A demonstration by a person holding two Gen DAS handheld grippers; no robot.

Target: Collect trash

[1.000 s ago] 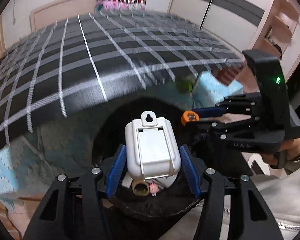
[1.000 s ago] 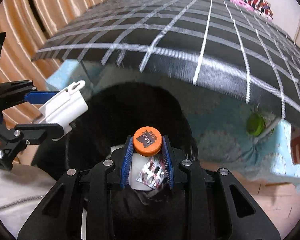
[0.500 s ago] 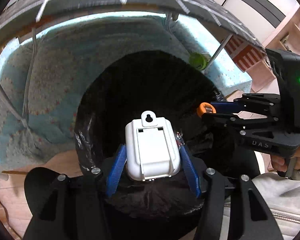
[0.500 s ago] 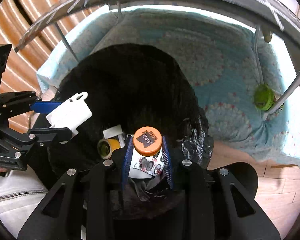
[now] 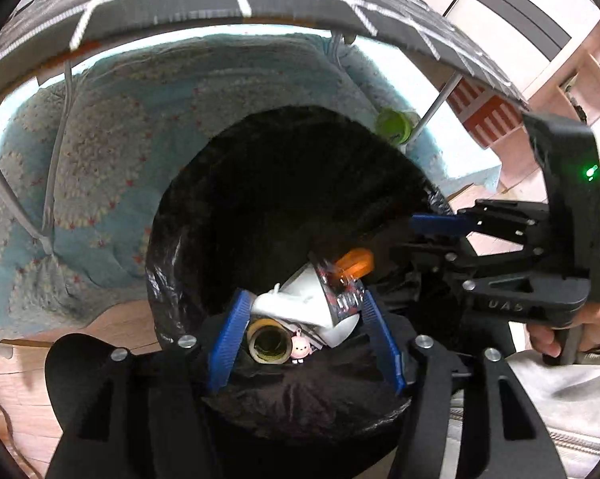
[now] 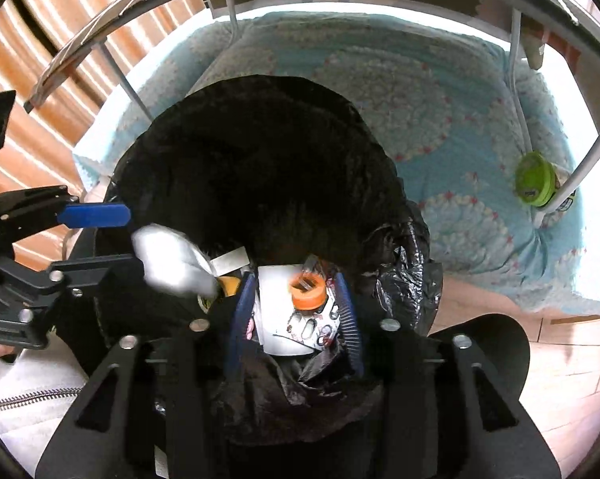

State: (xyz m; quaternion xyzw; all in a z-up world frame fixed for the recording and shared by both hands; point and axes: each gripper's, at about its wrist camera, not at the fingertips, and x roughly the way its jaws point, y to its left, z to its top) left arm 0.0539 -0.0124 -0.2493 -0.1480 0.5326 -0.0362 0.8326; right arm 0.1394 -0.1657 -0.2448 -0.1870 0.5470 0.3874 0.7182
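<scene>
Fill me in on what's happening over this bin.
A person holds a gripper in each hand over a black-bagged trash bin. Both are letting go: the left gripper is opening and the white plastic case is dropping, blurred. The right gripper is opening too, and the orange cap is falling onto trash already inside.

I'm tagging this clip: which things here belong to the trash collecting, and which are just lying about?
Job:
- black bag-lined bin
- white plastic case, falling
- orange bottle cap, falling
- tape roll inside

Lying about:
- green round container
- blue patterned quilt
</scene>
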